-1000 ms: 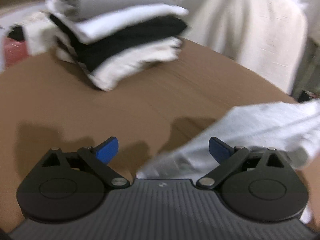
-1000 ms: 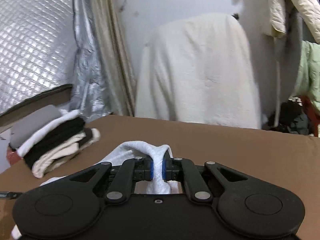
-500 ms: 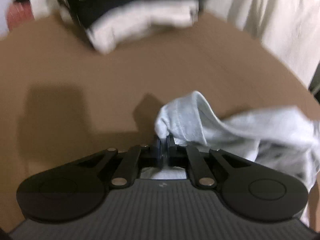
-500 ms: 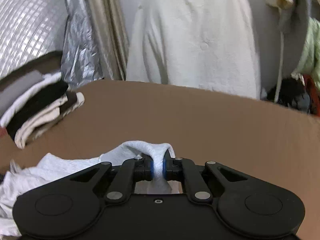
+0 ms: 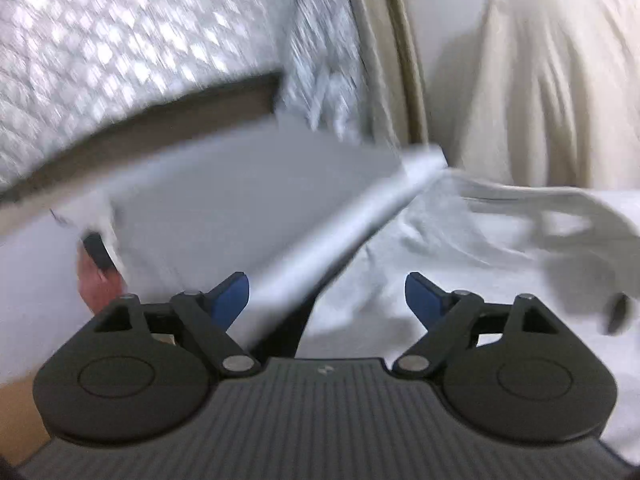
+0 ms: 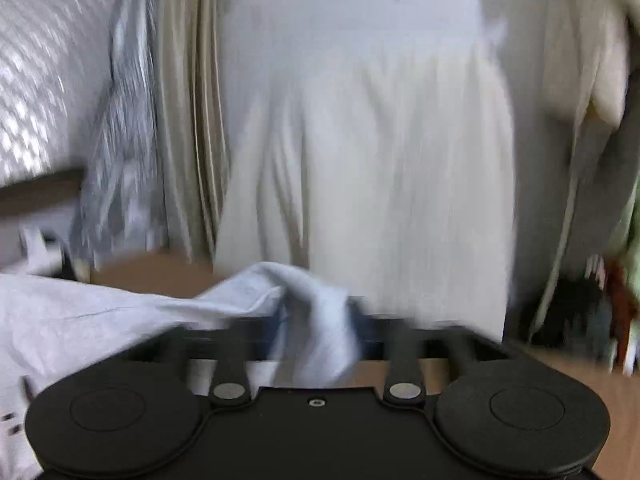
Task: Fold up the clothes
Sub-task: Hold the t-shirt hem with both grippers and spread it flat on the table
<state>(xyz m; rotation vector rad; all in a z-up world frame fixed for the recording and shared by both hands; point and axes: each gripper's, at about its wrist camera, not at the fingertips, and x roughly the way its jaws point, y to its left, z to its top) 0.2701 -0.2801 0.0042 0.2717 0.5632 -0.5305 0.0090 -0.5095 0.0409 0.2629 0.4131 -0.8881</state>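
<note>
White garment [image 6: 316, 320] bunches between the right claw [image 6: 320, 340] fingers.

This looked like a cluttered room in a home used for laundry. A brown desk [image 6: 168, 276] carried a stack of folded clothes [image 5: 248, 200]. Quilted silver foil sheeting [image 5: 120, 40] and a beige curtain [image 6: 192, 120] lined the wall, a cream cloth [image 6: 380, 160] draped some furniture, and garments [image 6: 580, 308] were heaped at the right.
</note>
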